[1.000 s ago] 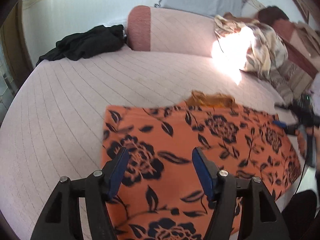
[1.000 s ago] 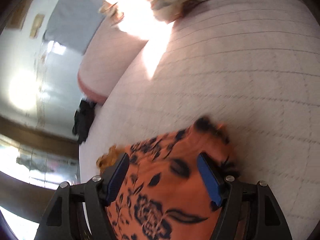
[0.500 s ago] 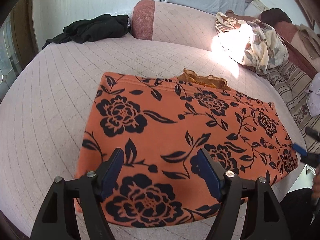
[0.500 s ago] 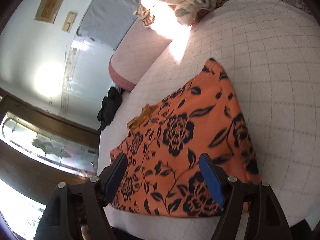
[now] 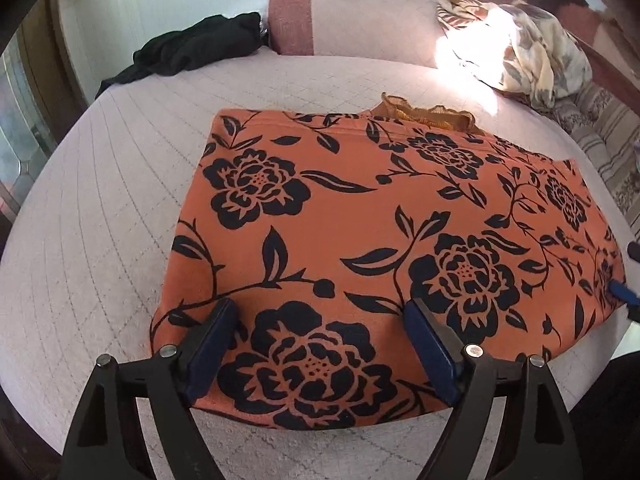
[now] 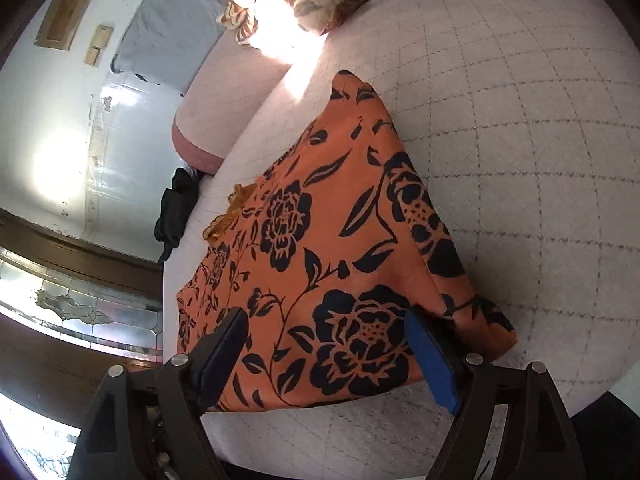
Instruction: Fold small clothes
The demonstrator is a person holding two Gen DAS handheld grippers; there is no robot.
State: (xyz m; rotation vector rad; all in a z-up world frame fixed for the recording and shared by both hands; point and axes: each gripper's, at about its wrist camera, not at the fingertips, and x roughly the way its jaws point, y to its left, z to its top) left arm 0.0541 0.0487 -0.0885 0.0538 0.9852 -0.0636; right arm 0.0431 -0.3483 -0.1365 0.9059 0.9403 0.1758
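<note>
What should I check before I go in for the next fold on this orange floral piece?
1. Left gripper open, holding nothing: ok.
2. Right gripper open, holding nothing: ok.
3. Orange floral garment lying flat on the quilted bed, no big wrinkles: ok.
4. Near hem within the bed's front edge: ok.
5. Yellow-brown lace trim sticking out past the far edge: not ok, tuck it in.
6. Layers underneath lined up evenly: cannot tell, the top layer hides them.
7. Black clothing and patterned fabric clear of the garment: ok.
</note>
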